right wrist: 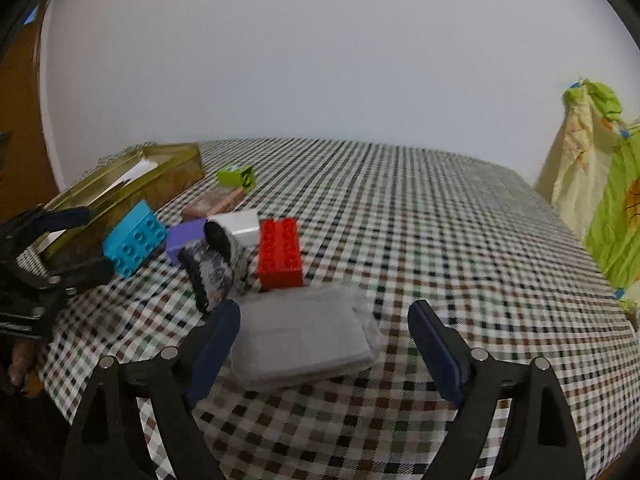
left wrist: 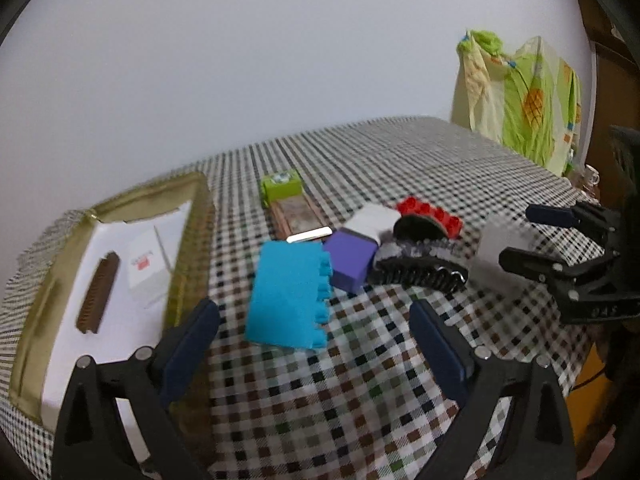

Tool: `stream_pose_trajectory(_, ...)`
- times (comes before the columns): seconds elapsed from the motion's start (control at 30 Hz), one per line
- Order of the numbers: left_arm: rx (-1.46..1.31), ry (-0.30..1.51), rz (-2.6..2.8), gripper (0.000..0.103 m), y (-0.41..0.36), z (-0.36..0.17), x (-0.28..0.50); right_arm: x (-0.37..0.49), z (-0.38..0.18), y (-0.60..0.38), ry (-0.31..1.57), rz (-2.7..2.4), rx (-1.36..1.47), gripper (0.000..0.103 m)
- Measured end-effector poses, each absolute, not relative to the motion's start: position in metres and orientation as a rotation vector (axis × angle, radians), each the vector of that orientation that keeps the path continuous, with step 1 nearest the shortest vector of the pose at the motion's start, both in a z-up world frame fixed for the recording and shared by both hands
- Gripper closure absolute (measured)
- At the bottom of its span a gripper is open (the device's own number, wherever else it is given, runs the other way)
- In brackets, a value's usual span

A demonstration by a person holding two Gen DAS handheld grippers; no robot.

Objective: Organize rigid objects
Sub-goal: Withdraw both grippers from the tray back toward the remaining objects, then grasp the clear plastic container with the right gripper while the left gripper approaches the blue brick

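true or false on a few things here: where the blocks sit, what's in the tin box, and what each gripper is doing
1. The blue block lies on the checkered tablecloth beside the tin box. True.
2. The red block is inside the tin box. False: it sits on the tablecloth, just behind the white packet.
3. The right gripper is shut on the white packet. False: its jaws are open, with the packet between them.
4. The left gripper is open and holds nothing. True.
5. A brown comb lies in the tin box. True.
6. The purple block is stacked on the green block. False: they lie apart.
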State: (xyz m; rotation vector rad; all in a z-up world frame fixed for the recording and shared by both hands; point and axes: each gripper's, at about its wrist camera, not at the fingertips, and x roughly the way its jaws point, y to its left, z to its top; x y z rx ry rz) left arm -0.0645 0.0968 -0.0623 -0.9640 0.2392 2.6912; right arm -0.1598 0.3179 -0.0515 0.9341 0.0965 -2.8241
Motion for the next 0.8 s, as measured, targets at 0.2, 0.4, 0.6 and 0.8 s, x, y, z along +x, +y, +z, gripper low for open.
stream_pose_trajectory(0.2,-1.041,0.173,2.612,0.007,0.093,-0.066,-0.084,-0.164,-0.053,0.318,0.062,-2.765,0.980,0.015)
stream_pose_trajectory(0.4,-1.044,0.198,2.579,0.007,0.096,-0.071,-0.087,-0.162,-0.055,0.316,0.043,-2.720,0.979,0.015)
stream_pose_trajectory(0.6,-1.056,0.273,2.533,0.006,0.106,-0.073,-0.086,-0.166,-0.067,0.306,0.123,-2.655,1.095,0.015)
stream_pose_trajectory(0.8,-1.033,0.208,2.548,0.013,0.098,-0.069,-0.085,-0.168,-0.067,0.308,0.110,-2.699,1.126,0.021)
